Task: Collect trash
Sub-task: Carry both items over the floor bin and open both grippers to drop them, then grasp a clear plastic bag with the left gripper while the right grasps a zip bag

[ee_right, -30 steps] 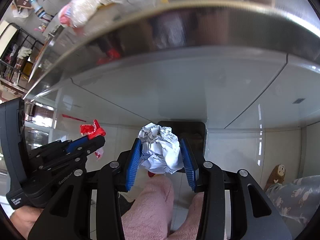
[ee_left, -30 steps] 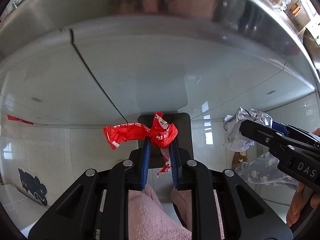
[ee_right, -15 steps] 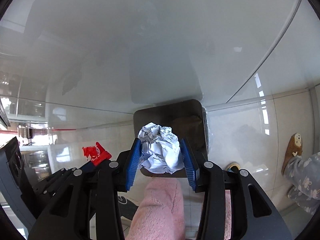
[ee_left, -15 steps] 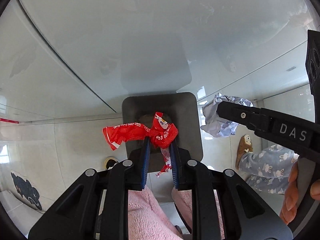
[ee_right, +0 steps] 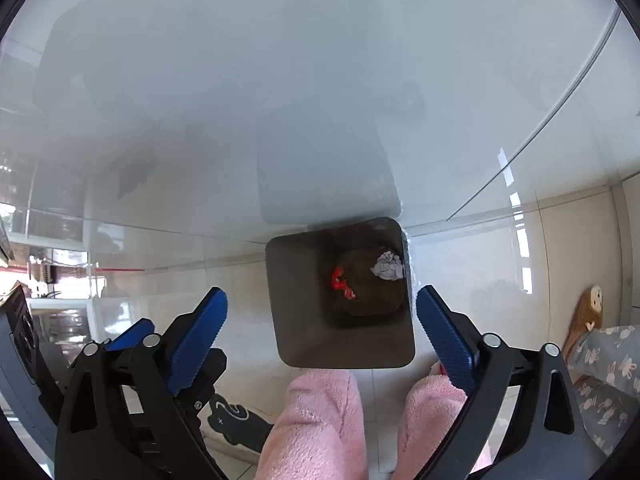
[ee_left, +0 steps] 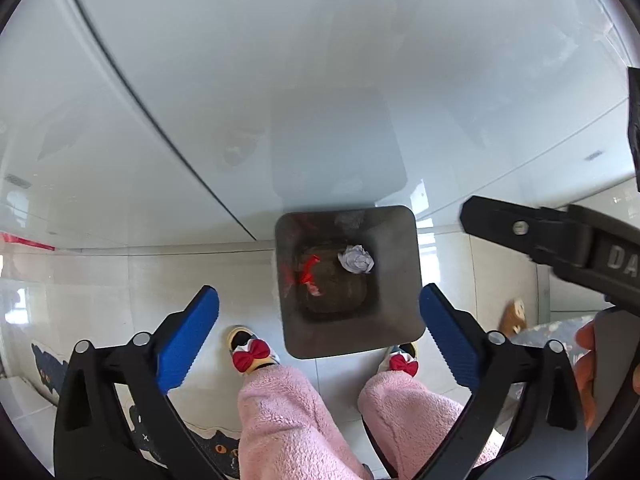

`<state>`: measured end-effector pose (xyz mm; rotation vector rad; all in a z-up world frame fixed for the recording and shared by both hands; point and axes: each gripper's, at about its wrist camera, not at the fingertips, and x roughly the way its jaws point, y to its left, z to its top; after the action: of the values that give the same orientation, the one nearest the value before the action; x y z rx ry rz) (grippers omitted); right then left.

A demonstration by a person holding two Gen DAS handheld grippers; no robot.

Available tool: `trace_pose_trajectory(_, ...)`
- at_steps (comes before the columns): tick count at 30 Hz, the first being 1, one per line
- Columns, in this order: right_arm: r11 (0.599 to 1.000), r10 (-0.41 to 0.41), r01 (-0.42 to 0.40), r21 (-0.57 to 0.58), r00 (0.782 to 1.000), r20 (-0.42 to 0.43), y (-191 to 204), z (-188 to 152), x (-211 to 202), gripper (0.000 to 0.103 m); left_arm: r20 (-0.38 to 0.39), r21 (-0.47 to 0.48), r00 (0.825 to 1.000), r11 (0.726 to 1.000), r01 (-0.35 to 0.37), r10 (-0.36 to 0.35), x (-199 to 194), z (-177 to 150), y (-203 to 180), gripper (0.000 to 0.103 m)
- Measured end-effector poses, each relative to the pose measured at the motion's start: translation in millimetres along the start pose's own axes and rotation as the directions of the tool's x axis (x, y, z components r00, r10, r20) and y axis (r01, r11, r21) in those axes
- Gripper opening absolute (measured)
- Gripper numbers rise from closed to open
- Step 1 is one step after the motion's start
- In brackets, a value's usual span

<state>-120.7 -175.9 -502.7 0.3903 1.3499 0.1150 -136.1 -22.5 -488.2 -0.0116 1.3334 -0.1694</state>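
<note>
A square grey trash bin [ee_left: 400, 320] stands on the tiled floor against white cabinet fronts; it also shows in the right wrist view [ee_right: 296, 320]. Inside it lie a red wrapper [ee_left: 307, 274] and a crumpled white paper ball [ee_left: 356, 259], also seen in the right wrist view as the wrapper [ee_right: 340, 280] and the paper ball [ee_right: 387, 266]. My left gripper [ee_left: 319, 334] is open and empty, held above the bin. My right gripper [ee_right: 322, 332] is open and empty above the bin too; its body shows in the left wrist view [ee_left: 560, 240].
White glossy cabinet doors [ee_left: 280, 80] rise behind the bin. The holder's pink-trousered legs [ee_left: 292, 420] and bow slippers [ee_left: 250, 350] stand right in front of the bin. A cat-print mat [ee_left: 208, 448] lies at lower left. Another person's leg and brown slipper [ee_right: 588, 312] are at right.
Both grippers have opened. The red wrapper and the paper ball have dropped from them into the bin. Both views now look straight down at the bin.
</note>
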Motion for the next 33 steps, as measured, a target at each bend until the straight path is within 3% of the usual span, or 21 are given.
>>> trace_pose_trajectory(4, 0.999, 0.000, 0.001, -0.046, 0.999, 0.032, 13, 3, -26, 0.100, 0.013, -0.026, 1.000, 1.000, -0.015, 0.015, -26, 3, 9, 0.095)
trace_pose_trajectory(11, 0.993, 0.040, -0.026, -0.115, 0.992, 0.123, 34, 5, -102, 0.100, 0.105, -0.050, 0.993, 0.998, -0.042, 0.047, -99, 16, 21, 0.095)
trace_pose_trajectory(20, 0.983, 0.069, -0.016, -0.184, 0.956, 0.285, 53, 11, -213, 0.100, 0.214, -0.089, 0.972, 0.993, -0.078, 0.095, -195, 36, 30, 0.095)
trace_pose_trajectory(27, 0.984, 0.084, -0.019, -0.178, 0.926, 0.367, 53, 33, -251, 0.100, 0.293, -0.089, 0.952, 0.994, -0.061, 0.085, -245, 60, 26, 0.095)
trace_pose_trajectory(33, 0.985, 0.088, -0.017, -0.172, 0.906, 0.414, 55, 58, -266, 0.100, 0.345, -0.078, 0.936, 0.996, -0.051, 0.075, -259, 88, 19, 0.095)
